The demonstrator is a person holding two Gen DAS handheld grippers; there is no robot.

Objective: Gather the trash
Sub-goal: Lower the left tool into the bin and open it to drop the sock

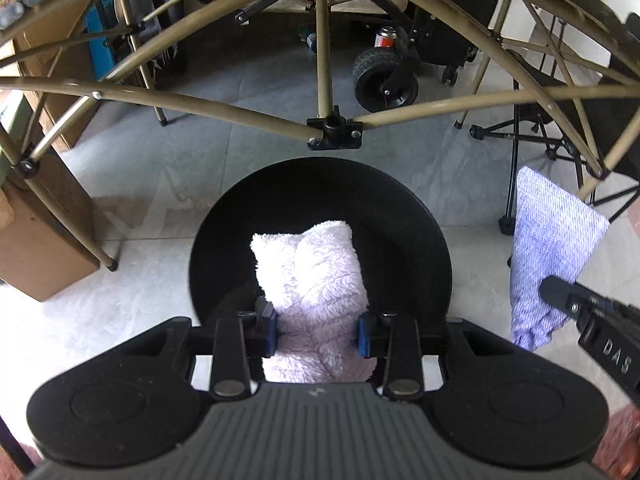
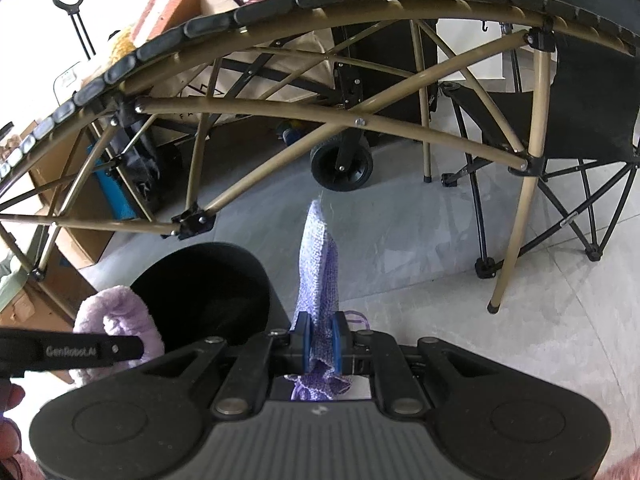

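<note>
**Left wrist view: fluffy cloth held over the black bin**

Left wrist view looks straight down into a round black bin [image 1: 320, 208] with a smooth, dark inside. The left gripper [image 1: 318, 330] pinches a fluffy pale-lilac cloth [image 1: 312, 268] between its 2 blue pads, and the cloth stands up over the bin's mouth. At the right edge, the right gripper [image 1: 554, 290] clamps a flat, woven purple rag [image 1: 554, 236], hanging beside the bin and outside its rim.

Right wrist view shows that rag [image 2: 318, 256] edge-on: a thin, coarse knit strip with loose threads, squeezed between pads that are pressed nearly together on the right gripper [image 2: 320, 346]. Only here do the tan tube table frame [image 2: 280, 120] and its black slatted top show in full, with a black folding chair [image 2: 580, 120] and grey floor tiles [image 2: 440, 260]. The bin [image 2: 208, 292] sits left of the rag.
</note>
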